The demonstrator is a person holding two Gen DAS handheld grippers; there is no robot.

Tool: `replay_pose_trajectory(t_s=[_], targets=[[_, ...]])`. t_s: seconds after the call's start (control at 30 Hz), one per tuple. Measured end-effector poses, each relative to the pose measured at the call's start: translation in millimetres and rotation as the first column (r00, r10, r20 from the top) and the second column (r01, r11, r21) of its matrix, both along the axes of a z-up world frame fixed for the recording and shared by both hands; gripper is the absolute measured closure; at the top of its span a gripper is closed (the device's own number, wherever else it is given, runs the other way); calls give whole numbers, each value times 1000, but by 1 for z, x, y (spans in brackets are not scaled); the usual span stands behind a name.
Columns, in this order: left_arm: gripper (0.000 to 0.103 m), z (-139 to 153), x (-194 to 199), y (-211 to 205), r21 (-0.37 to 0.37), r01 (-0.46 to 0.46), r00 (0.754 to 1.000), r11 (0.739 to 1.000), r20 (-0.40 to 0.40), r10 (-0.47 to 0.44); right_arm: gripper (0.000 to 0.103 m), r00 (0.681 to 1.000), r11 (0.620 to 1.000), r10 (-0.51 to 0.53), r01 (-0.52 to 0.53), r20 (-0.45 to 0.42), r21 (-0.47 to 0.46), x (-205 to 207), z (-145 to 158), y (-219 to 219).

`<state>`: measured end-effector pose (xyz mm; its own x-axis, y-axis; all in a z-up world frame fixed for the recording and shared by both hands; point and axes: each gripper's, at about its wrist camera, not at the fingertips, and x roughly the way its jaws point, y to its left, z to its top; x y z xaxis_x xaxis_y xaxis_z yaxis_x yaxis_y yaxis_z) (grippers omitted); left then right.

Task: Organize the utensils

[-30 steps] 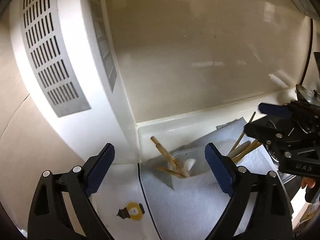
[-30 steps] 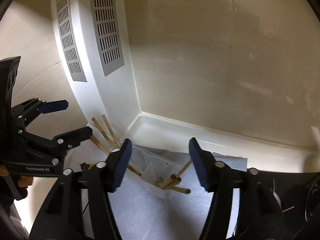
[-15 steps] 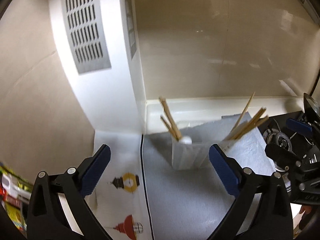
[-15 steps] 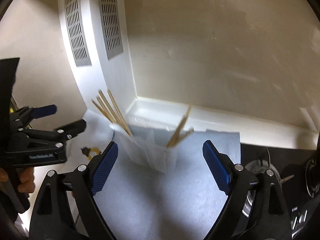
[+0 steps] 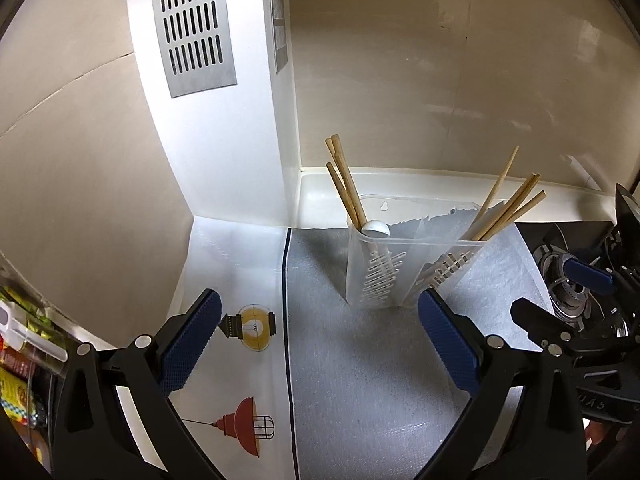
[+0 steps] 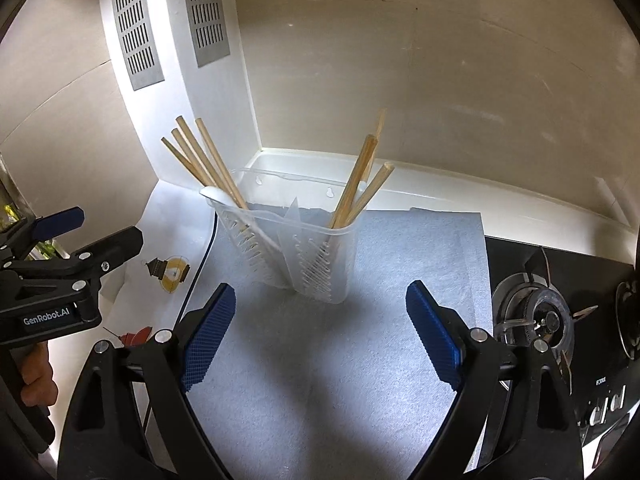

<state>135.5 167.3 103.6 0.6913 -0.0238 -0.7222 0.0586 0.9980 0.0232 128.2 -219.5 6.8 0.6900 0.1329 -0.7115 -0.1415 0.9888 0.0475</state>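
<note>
A clear plastic utensil holder (image 5: 384, 264) (image 6: 308, 256) with two compartments stands upright on a grey mat (image 5: 360, 380) (image 6: 320, 360). Its left compartment holds several wooden chopsticks (image 5: 344, 184) (image 6: 204, 160) and a white spoon (image 5: 376, 229). Several more chopsticks (image 5: 508, 208) (image 6: 360, 184) lean in the right compartment. My left gripper (image 5: 320, 344) is open and empty, short of the holder and to its left. My right gripper (image 6: 320, 336) is open and empty, just in front of the holder. Each gripper shows at the edge of the other's view.
A gas hob with a burner (image 6: 536, 316) (image 5: 568, 276) lies right of the mat. A white sheet with lamp pictures (image 5: 248, 324) (image 6: 172, 272) lies left of it. A white vented column (image 5: 200, 32) stands in the back corner. Packets (image 5: 20, 376) sit at far left.
Both grippers have pulled back and down from the holder. The right jaws have spread wider. The holder, tipped and close between the jaws a second ago, now stands upright on the mat.
</note>
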Motion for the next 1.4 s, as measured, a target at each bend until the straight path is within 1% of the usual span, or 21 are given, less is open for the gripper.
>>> replay_pose_trajectory(t_s=[0.27,0.57,1.4], targets=[[7,1,-6,-1,5,-10,1000,1000,12,10,17,1000,1000,-4,4,4,-3,-3,2,1],[7,-1,-7,1,-4,-18,1000,1000,-5,17,17,1000,1000,-6,6,5,-2,-6,2,-1],[7,-1,-8,0,21,-30,1000,999,-9,30,17,1000,1000,2,-2,-7,5,-8,1,1]])
